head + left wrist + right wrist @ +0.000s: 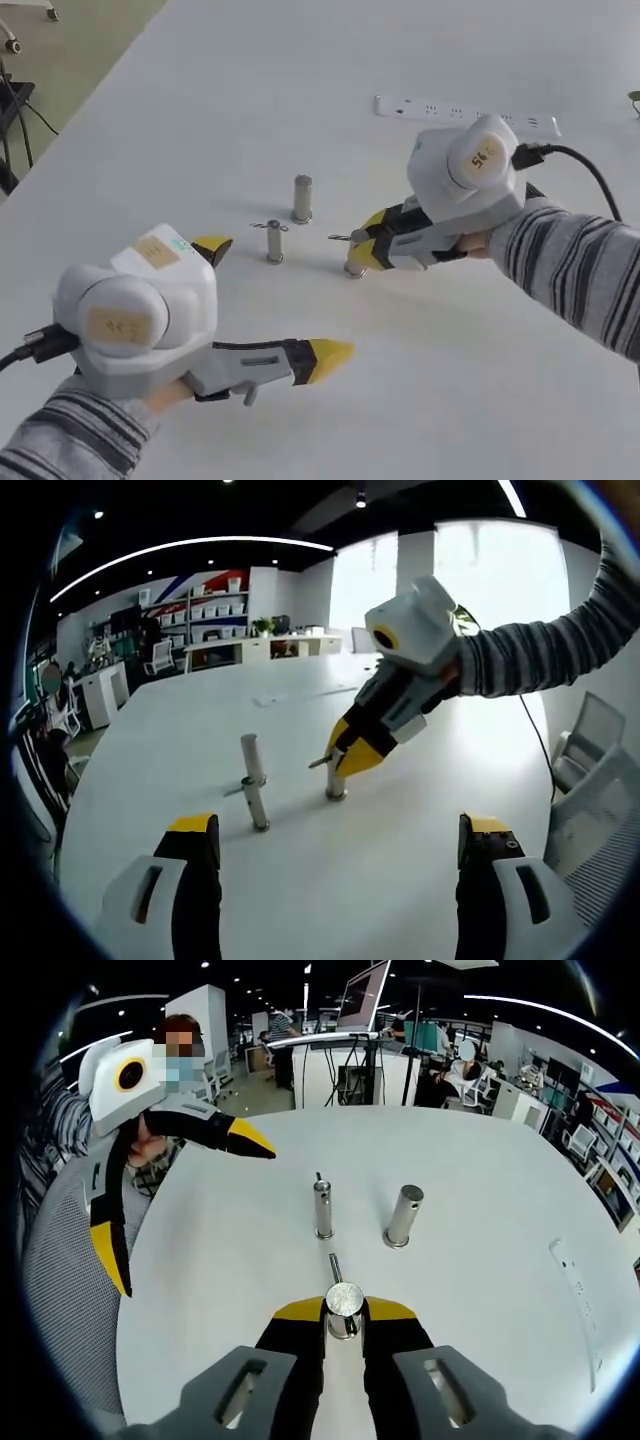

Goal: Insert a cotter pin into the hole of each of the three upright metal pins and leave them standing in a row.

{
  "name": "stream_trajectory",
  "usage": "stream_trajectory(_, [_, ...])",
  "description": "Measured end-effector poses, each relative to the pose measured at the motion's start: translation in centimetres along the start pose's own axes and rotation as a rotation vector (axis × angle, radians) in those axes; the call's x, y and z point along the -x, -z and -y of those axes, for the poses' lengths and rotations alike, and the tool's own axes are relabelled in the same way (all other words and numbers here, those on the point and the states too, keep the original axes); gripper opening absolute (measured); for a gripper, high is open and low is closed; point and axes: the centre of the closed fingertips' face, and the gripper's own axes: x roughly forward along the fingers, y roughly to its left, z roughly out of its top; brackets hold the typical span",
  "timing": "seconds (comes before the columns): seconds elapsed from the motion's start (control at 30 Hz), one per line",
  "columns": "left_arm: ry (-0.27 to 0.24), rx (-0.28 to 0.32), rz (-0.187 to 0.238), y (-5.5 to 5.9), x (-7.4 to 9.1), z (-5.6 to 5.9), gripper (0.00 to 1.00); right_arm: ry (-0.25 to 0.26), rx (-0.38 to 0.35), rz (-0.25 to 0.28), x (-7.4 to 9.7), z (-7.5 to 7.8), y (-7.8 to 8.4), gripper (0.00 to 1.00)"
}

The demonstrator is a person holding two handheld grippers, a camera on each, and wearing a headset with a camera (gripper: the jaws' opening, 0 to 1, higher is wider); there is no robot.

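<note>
Open-plan office: white meeting table (180, 740), mesh chairs (597, 810), a monitor (365, 995), storage shelves (210, 615)

i'm working over a wide white table (430, 400), matte and plain, its far edge rounded in the right gripper view. three short metal pins stand upright on it, close together in a loose triangle rather than a straight line. the far pin (302, 198) stands bare on a small flared base. the middle pin (275, 241), just beside it, has a cotter pin (268, 226) crosswise through its upper end. the third pin (354, 266) stands to the right of the middle one, with a second cotter pin (340, 238) poking out to its left. a white power strip (465, 115) lies flat, well apart from the pins, toward the far right.
</note>
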Motion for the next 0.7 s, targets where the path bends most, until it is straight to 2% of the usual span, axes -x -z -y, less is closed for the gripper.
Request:
stream_trajectory(0.37, [-0.005,0.010,0.002,0.06,0.07,-0.28,0.99,-0.016,-0.009,0.001,-0.07,0.20,0.06,0.08])
stream_trajectory(0.5, [-0.004,0.015,0.002,0.03,0.10,-0.23,0.99,-0.026,-0.033,0.010,-0.03,0.58,0.23,0.08])
stream_trajectory(0.57, [-0.004,0.018,0.000,0.07,0.10,-0.21,0.99,-0.035,-0.005,0.012,-0.06,0.50,0.17,0.08])
stream_trajectory(0.63, [-0.003,0.019,-0.002,0.12,0.09,-0.18,0.99,-0.036,-0.023,0.014,-0.03,0.41,0.14,0.08])
stream_trajectory(0.7, [-0.002,0.018,-0.004,0.15,0.09,-0.17,0.99,-0.043,-0.005,0.016,-0.08,0.46,0.18,0.08])
